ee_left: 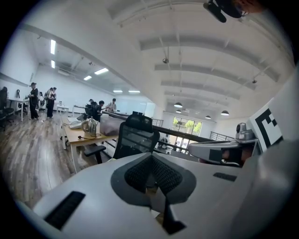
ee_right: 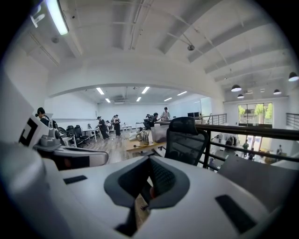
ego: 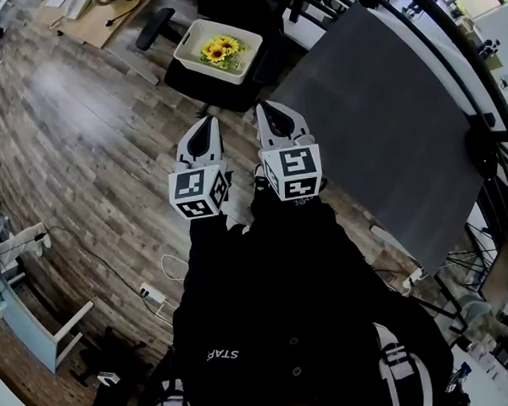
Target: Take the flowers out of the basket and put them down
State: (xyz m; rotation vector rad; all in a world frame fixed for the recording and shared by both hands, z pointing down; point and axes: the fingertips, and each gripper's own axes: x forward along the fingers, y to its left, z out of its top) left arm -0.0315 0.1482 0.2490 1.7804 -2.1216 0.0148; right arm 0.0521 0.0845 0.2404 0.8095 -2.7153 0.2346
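Both grippers are held out in front of the person's body, side by side and apart from each other: the left gripper point(ego: 204, 128) has its jaws pressed together with nothing between them, and the right gripper point(ego: 268, 112) is closed and empty in the same way. Under them is the wooden floor point(ego: 80, 122), and on the right side lies the wide grey bench point(ego: 386, 123), which has free surface. Far ahead, a little to the left of the bench, stands the white basket point(ego: 196, 33) on a dark support that I cannot identify well. It is well apart from both grippers. Inside the basket are the flowers point(ego: 220, 48), yellow heads with dark centres and some green leaves. They lie low, below or near the rim. I judge that the flowers are very light and soft, and that the petals will bend or be crushed easily, so the heads are not a good place to pinch. The better place is the stems under the heads, but from here the stems are too small to see. The basket also looks light, so it may lift or slide with the flowers if they catch on it.
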